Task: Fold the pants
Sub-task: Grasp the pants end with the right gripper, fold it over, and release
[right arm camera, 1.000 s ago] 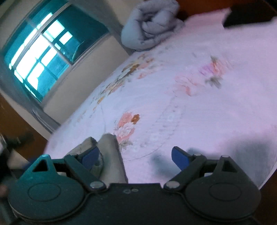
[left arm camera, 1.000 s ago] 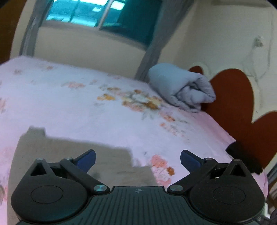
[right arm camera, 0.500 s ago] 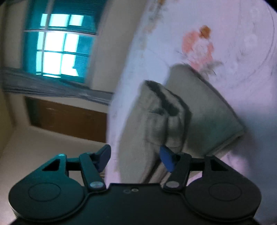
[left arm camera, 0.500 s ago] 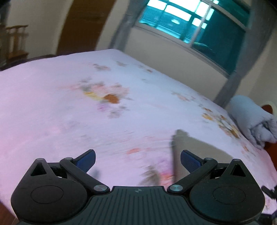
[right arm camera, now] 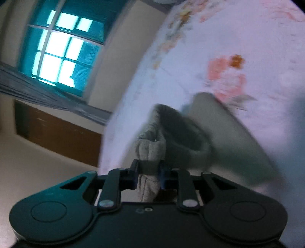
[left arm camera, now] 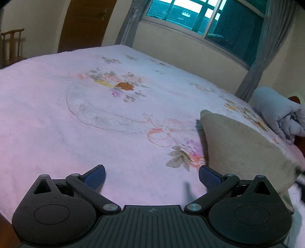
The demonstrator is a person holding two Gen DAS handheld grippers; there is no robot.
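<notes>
Left wrist view: the left gripper (left arm camera: 152, 176) hangs over the pink floral bedsheet (left arm camera: 80, 118), jaws wide apart, nothing between them. The khaki pants (left arm camera: 240, 146) lie off to its right on the bed, a flat folded panel just beside the right finger (left arm camera: 209, 177); touching or not cannot be told. A rolled grey quilt (left arm camera: 276, 116) sits well beyond, near the head of the bed. A window (left arm camera: 200, 17) and a wooden chair (left arm camera: 12, 45) stand in the background.

Right wrist view (tilted, blurred): the right gripper (right arm camera: 149, 172) is clamped narrow on a bunched edge of the pants (right arm camera: 225, 137). A rounded opening, likely waistband or leg end, gapes just past the fingers; the rest drapes down onto the sheet.

Judgement: the right is carrying one end for a fold. To do it well, the left should pin or pinch the matching corner so both edges travel level. The bunched pinch risks a twisted layer; lay the end down slowly and line up the edges before releasing.
</notes>
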